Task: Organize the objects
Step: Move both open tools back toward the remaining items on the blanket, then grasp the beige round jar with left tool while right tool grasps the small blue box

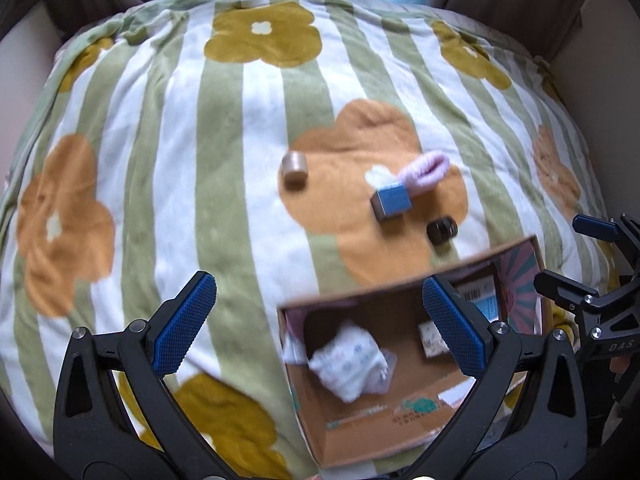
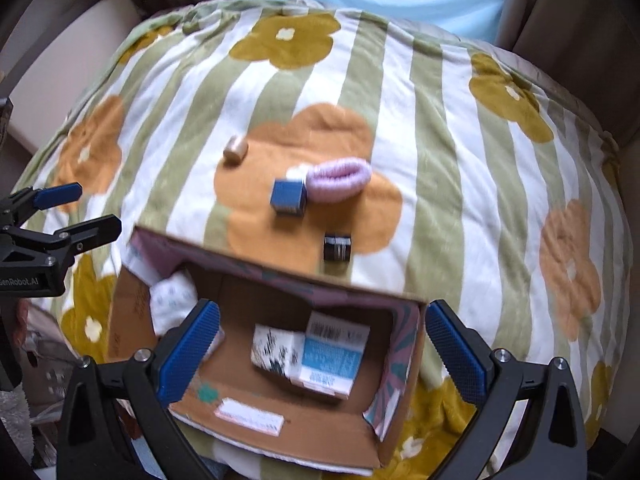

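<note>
Both grippers hang over a soft blanket [image 1: 168, 128] with green stripes and big flowers. The left gripper [image 1: 320, 326] has its jaws spread wide with nothing between them. The right gripper [image 2: 322, 344] is the same, jaws wide apart and empty.

A cardboard box [image 2: 140, 300] sits near the front edge of the blanket, open at the top. Inside it lie a white wadded packet [image 1: 348, 360] on one side and two small printed cartons [image 2: 320, 352] on the other.

Four small things wait on the orange flower in the middle of the blanket, just past the box. The black cap [image 2: 337, 247] is nearest the box. A little blue box [image 2: 289, 196] touches a purple hair tie [image 2: 338, 179]. A tan roll [image 2: 236, 149] lies off by itself, further out.

The step in hand is probably picking up one more thing to drop in the box. The black cap looks like the easy one, since it sits alone and close. The jaws should come straight down on either side of it and squeeze gently, because the blanket is squishy and the cap could roll away. The blue box is trickier: a grip there may catch the hair tie too. Neither gripper should bump the box wall when reaching across.
</note>
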Action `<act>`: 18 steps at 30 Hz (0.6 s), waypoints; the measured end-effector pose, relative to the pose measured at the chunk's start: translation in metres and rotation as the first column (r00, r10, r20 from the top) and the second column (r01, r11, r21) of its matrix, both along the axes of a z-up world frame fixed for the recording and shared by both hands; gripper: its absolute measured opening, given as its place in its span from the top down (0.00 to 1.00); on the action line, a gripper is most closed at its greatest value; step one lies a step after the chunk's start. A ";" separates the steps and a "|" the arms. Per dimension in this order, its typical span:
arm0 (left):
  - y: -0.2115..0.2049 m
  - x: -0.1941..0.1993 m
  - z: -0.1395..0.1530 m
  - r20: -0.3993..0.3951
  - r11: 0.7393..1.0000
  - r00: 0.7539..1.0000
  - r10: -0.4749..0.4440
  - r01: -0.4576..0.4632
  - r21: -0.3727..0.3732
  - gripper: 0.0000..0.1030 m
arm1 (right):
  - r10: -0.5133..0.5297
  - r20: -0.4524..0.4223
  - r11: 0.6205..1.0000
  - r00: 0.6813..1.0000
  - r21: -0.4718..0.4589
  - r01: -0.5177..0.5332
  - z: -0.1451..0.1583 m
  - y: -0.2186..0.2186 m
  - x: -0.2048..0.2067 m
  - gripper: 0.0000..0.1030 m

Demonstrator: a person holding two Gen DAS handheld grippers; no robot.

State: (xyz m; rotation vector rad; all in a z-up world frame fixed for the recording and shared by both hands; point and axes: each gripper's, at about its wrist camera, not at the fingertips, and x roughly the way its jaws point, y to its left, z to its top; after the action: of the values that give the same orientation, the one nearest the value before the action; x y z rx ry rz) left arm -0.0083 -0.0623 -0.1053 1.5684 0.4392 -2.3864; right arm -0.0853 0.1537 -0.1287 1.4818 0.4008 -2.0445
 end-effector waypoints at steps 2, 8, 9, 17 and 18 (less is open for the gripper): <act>-0.010 -0.012 -0.002 -0.005 1.000 1.000 -0.014 0.014 0.002 0.00 | -0.030 0.026 0.999 0.999 -0.020 0.031 -0.003 -0.005 -0.009 0.01; -0.037 -0.047 -0.021 0.002 0.999 0.999 -0.036 0.036 0.018 0.00 | -0.118 0.099 0.992 0.988 -0.029 0.121 -0.025 -0.026 -0.039 0.01; -0.043 -0.053 -0.027 0.009 0.999 0.999 -0.039 0.039 0.022 0.00 | -0.126 0.111 0.991 0.986 -0.028 0.130 -0.029 -0.030 -0.043 0.01; -0.069 -0.095 -0.068 0.044 0.995 0.995 -0.094 0.092 0.049 0.00 | -0.202 0.175 0.979 0.964 0.019 0.202 -0.071 -0.063 -0.072 0.01; -0.072 -0.100 -0.075 0.048 0.994 0.994 -0.101 0.099 0.049 0.00 | -0.215 0.185 0.977 0.959 0.026 0.214 -0.077 -0.067 -0.075 0.01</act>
State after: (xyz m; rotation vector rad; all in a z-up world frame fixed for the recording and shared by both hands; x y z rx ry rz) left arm -0.1084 -0.1345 -0.1801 1.7052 0.4179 -2.4196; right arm -0.1603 0.0867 -0.2053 1.7698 0.1771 -2.0431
